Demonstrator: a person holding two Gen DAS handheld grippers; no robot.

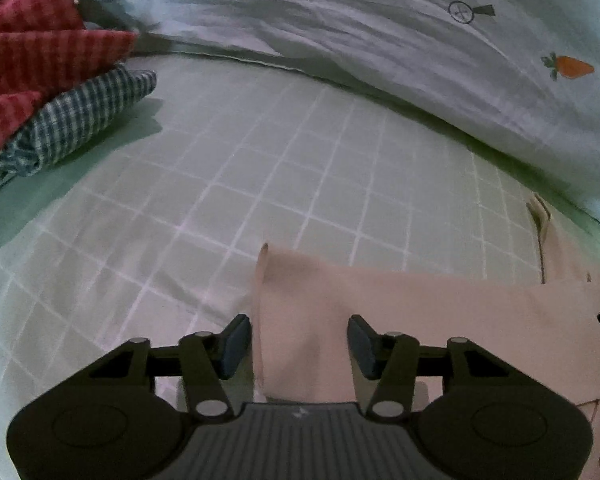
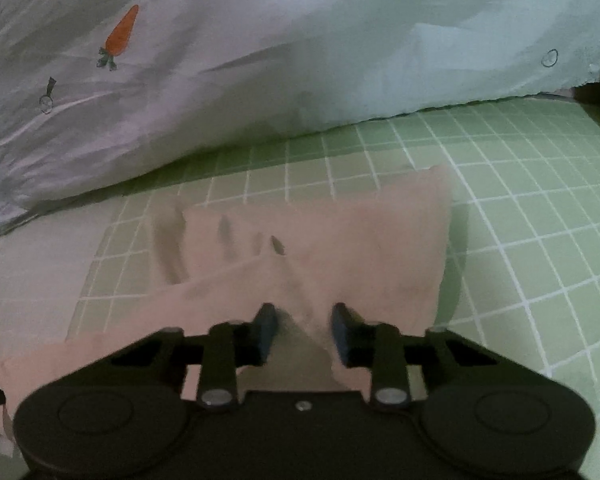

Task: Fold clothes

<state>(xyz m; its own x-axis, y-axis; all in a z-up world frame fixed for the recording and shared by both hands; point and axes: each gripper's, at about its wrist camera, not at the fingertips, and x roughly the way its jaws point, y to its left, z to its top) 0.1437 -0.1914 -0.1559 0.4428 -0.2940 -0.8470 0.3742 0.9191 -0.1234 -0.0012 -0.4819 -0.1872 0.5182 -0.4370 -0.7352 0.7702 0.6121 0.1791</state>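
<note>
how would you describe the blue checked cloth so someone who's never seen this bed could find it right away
Start from the green sheet with the white grid and look to its far left corner in the left wrist view, where a small heap of clothes lies. The blue checked cloth is the lower piece, tucked under the red checked cloth. It is the only blue and white item; the pink garment is plain.

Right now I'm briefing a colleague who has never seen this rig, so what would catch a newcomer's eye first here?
Probably the pale pink garment spread on the green grid-patterned sheet, with the left gripper and right gripper both open over its near edge. Next, the red checked cloth piled on a blue checked one at far left. Behind lies a white quilt printed with an orange carrot.
</note>
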